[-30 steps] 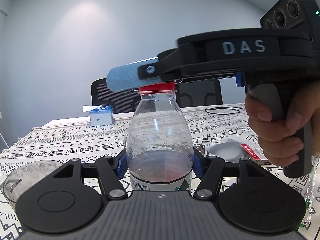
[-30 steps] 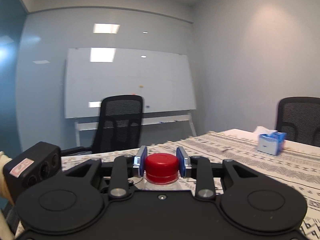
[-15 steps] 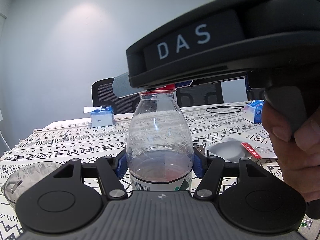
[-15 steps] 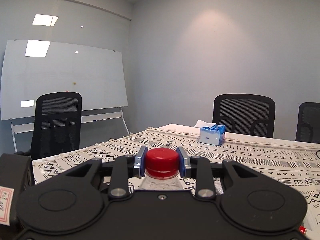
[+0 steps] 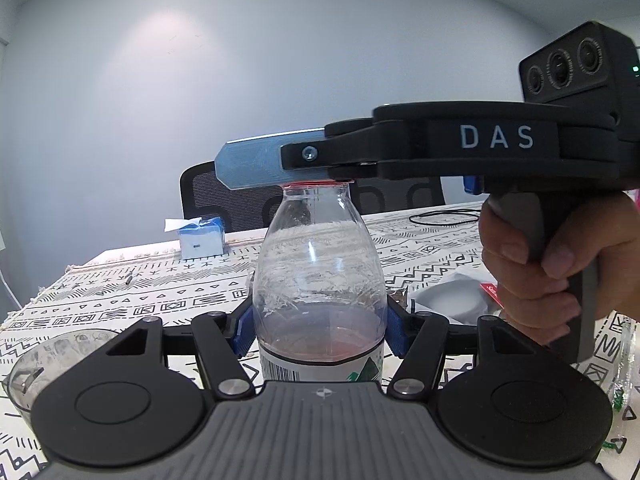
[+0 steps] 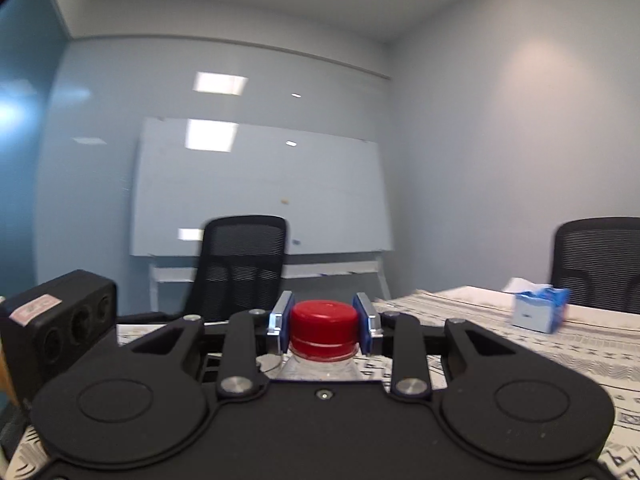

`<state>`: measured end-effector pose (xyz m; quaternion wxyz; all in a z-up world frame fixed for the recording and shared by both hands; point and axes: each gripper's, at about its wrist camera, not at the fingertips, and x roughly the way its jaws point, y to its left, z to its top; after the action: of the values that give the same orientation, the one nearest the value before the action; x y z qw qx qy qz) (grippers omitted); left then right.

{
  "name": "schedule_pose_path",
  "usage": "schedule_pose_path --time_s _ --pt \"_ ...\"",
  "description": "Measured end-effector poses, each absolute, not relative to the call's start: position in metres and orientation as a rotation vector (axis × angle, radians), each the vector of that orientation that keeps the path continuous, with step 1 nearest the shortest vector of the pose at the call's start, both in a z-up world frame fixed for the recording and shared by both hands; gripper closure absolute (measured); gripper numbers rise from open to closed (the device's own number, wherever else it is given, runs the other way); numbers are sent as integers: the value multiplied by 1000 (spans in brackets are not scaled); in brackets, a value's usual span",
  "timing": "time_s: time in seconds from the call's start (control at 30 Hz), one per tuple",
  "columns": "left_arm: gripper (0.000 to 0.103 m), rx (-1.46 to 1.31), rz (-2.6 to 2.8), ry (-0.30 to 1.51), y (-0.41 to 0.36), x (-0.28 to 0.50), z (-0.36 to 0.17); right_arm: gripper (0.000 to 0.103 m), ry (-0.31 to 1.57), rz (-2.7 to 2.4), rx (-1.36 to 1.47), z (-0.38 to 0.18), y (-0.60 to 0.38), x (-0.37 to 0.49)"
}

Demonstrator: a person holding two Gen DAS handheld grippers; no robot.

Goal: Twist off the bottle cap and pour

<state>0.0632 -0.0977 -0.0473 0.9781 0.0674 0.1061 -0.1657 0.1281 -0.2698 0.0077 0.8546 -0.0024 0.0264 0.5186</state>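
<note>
left gripper [image 5: 320, 332] clamps the clear bottle [image 5: 320, 288] upright on the patterned tablecloth [image 5: 120, 296]. right gripper [image 6: 323, 326] pinched tight on the red cap [image 6: 323, 326]. since a half second back its view has swung from tissue box [image 6: 538, 312] toward whiteboard [image 6: 260, 188]: likely resetting between twists. cap still seated; glass cup [image 5: 44, 356] waits left.

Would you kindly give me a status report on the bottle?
Left gripper shut on bottle body. Right gripper shut on red cap, cap still seated. Nothing in the way.
</note>
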Motion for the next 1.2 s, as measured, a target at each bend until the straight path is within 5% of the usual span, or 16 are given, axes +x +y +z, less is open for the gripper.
schedule_pose_path --time_s 0.4,0.63,0.73,1.2 --pt "44 134 -326 213 -96 65 -48 60 154 758 -29 28 -239 89" --pt "44 135 -309 215 -97 67 -48 61 203 595 -21 26 -219 76" --pt "44 136 -307 214 -97 67 -48 70 217 576 0 25 -215 75" --pt "44 128 -312 214 -95 64 -46 70 193 948 30 18 -256 119"
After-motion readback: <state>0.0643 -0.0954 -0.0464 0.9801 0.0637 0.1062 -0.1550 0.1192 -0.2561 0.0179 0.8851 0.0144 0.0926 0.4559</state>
